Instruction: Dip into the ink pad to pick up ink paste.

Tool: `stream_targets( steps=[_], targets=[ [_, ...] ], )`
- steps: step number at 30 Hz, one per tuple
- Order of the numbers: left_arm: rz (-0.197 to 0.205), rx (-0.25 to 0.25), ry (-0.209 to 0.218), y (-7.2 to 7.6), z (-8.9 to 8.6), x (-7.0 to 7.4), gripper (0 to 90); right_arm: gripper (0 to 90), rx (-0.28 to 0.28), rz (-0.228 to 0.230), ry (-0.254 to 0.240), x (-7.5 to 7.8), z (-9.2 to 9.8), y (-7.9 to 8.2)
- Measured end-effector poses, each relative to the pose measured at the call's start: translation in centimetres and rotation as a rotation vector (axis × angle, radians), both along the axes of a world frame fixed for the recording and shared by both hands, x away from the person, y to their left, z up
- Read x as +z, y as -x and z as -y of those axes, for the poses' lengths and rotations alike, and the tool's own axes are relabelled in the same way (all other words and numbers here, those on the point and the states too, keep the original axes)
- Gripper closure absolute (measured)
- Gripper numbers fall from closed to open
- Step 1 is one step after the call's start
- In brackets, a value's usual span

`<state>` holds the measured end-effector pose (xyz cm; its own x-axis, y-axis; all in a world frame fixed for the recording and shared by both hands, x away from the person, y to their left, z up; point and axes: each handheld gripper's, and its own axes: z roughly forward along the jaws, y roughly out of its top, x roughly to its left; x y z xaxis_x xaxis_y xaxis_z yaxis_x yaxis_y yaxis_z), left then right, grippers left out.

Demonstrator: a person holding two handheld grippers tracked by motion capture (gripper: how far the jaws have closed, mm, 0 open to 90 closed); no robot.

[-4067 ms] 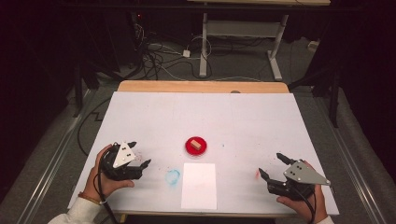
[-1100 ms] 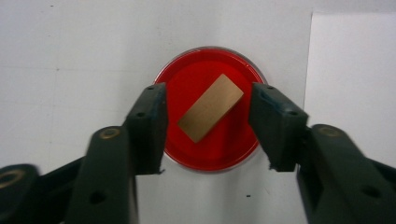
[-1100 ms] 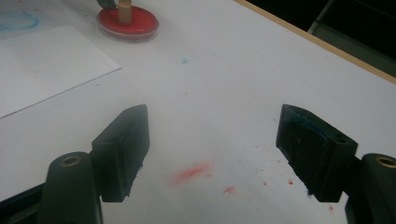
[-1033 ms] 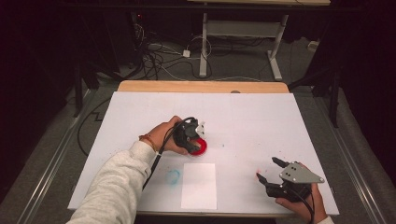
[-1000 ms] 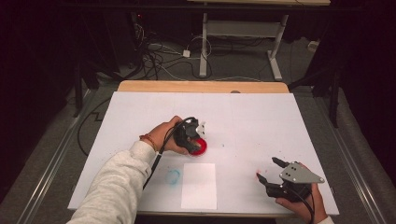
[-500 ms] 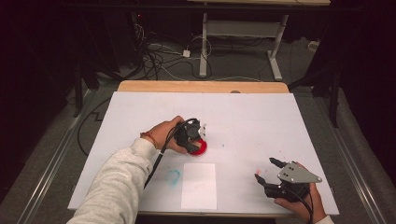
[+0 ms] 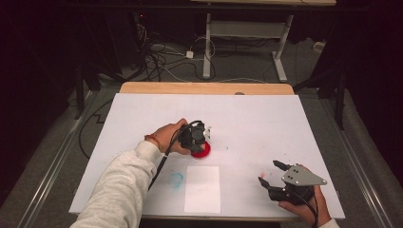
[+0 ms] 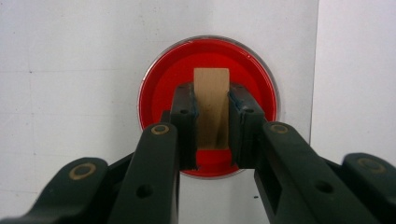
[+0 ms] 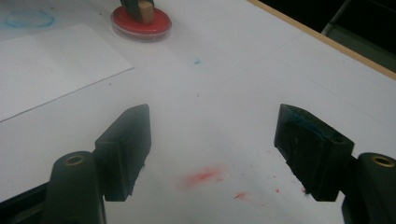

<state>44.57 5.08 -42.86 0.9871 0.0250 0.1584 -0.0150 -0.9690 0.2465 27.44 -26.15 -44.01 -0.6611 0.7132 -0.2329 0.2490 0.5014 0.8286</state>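
Note:
A round red dish [image 7: 203,153] lies in the middle of the white table, with a small wooden block [image 8: 211,88] standing in it. My left gripper [image 7: 197,137] points down onto the dish [image 8: 161,84]. Its jaws have just been closing, and the left gripper [image 8: 211,100] is now shut on the block, with a pad pressed on each side. My right gripper [image 7: 268,172] rests open at the front right, a hand holding it. In the right gripper view the right gripper [image 9: 215,121] has nothing between its jaws, and the dish [image 9: 140,25] and block [image 9: 148,13] lie far ahead.
A white paper sheet [image 7: 203,189] lies at the front edge, just nearer than the dish. A blue smear [image 7: 176,179] marks the table to its left. Red smears [image 9: 205,176] stain the table under the right gripper. The table's wooden far edge [image 7: 204,88] borders a dark floor with cables.
About four seconds ago the left gripper sat at the front left; it has since moved to the red dish. Over the last second both hands stay where they were.

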Motion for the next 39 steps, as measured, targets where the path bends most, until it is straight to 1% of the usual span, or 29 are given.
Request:
stream_targets(
  steps=[2,5,6,7,10,12,14,16,17,19,21,23,24,25,27,29,30,31,32,34,36,38,39],
  targets=[
    [-0.007,0.019,0.011,-0.1,-0.1,0.0,73.4,27.5,0.001,-0.001,-0.001,0.0,0.0,0.0],
    [-0.032,0.048,0.025,-0.4,-0.3,0.0,73.2,27.2,0.001,-0.004,0.000,-0.1,0.0,0.0],
    [-0.035,0.057,0.028,-0.5,-0.3,0.0,72.8,27.0,0.002,-0.004,0.001,-0.1,0.0,0.0],
    [-0.046,0.053,0.025,-0.5,-0.3,0.0,70.5,27.0,0.003,-0.004,0.001,-0.1,0.0,0.0],
    [-0.030,0.052,0.023,-0.3,-0.1,0.0,69.0,27.1,0.003,-0.006,0.001,-0.1,0.0,0.0],
    [-0.022,0.052,0.024,-0.3,0.0,0.0,64.3,27.5,0.004,-0.007,0.001,-0.1,0.0,0.1],
    [-0.036,0.053,0.024,-0.3,0.1,-0.1,66.4,27.5,0.005,-0.007,0.000,-0.1,0.0,0.1],
    [-0.024,0.057,0.026,-0.3,0.1,-0.1,68.9,27.9,0.006,-0.007,0.000,-0.1,0.0,0.1],
    [-0.031,0.048,0.028,-0.3,0.1,0.0,72.5,27.9,0.005,-0.006,0.000,-0.1,0.0,0.1],
    [-0.034,0.044,0.019,-0.3,0.1,0.0,73.3,28.2,0.009,-0.009,-0.002,-0.1,0.0,0.1],
    [-0.022,0.041,0.011,-0.3,0.1,0.0,73.4,28.2,0.010,-0.011,-0.002,-0.1,0.0,0.1],
    [-0.028,0.044,0.009,-0.3,0.0,0.1,73.4,28.3,0.012,-0.012,-0.004,-0.1,0.0,0.0],
    [-0.019,0.049,0.007,-0.3,0.0,0.1,73.4,28.3,0.011,-0.011,-0.003,-0.1,0.0,0.0],
    [-0.017,0.051,0.006,-0.2,-0.1,0.3,73.4,28.3,0.011,-0.011,-0.004,-0.1,0.0,0.0],
    [-0.025,0.055,0.027,-0.1,-0.3,0.7,73.4,28.3,0.011,-0.013,-0.006,0.0,0.0,0.1],
    [-0.030,0.057,0.037,0.0,-0.6,1.3,73.5,28.3,0.013,-0.016,-0.004,-0.1,0.0,0.1],
    [-0.038,0.057,0.049,0.1,-0.8,1.6,73.5,28.1,0.012,-0.017,-0.002,-0.1,0.0,0.1],
    [-0.062,0.050,0.059,0.2,-0.9,1.9,73.5,28.0,0.012,-0.018,-0.001,-0.1,-0.1,0.1],
    [-0.075,0.043,0.061,0.2,-1.1,2.2,73.5,28.0,0.013,-0.018,0.001,-0.1,-0.1,0.0],
    [-0.064,0.051,0.061,0.3,-1.2,2.7,73.5,27.8,0.013,-0.019,0.004,-0.1,-0.1,0.1],
    [-0.043,0.068,0.062,0.4,-1.3,3.0,73.5,27.8,0.015,-0.018,0.007,-0.1,-0.1,0.1],
    [-0.056,0.075,0.072,0.6,-1.3,3.4,73.5,27.8,0.015,-0.020,0.009,-0.1,-0.2,0.1],
    [-0.048,0.079,0.072,0.7,-1.2,3.4,73.4,27.7,0.016,-0.021,0.012,-0.1,-0.2,0.1]
  ],
)
